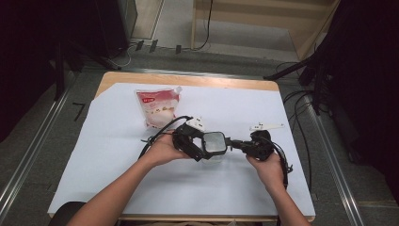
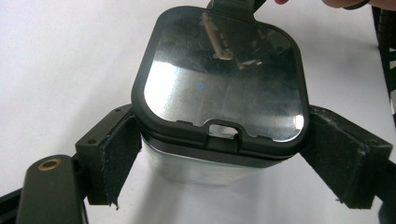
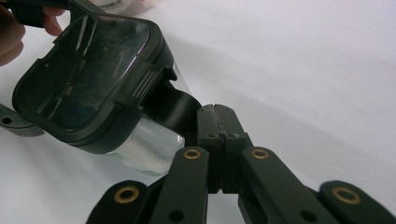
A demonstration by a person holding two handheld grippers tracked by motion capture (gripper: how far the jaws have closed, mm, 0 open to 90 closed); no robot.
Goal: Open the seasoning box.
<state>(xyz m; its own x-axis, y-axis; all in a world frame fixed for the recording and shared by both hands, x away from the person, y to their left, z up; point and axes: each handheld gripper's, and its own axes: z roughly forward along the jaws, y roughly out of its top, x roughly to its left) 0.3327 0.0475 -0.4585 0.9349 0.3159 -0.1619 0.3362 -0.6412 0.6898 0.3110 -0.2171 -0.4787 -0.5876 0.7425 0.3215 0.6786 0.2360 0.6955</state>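
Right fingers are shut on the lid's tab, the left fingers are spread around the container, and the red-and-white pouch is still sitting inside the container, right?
Not quite. In the high view the pouch lies on the white sheet, behind the container and apart from it. The rest holds: right gripper shut on the lid's tab, left fingers spread around the container.

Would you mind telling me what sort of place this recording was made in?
Probably a lab or workshop recording station, not a home: a small wooden table under white paper, cables trailing over a bare grey floor, and dark equipment stands beside it.
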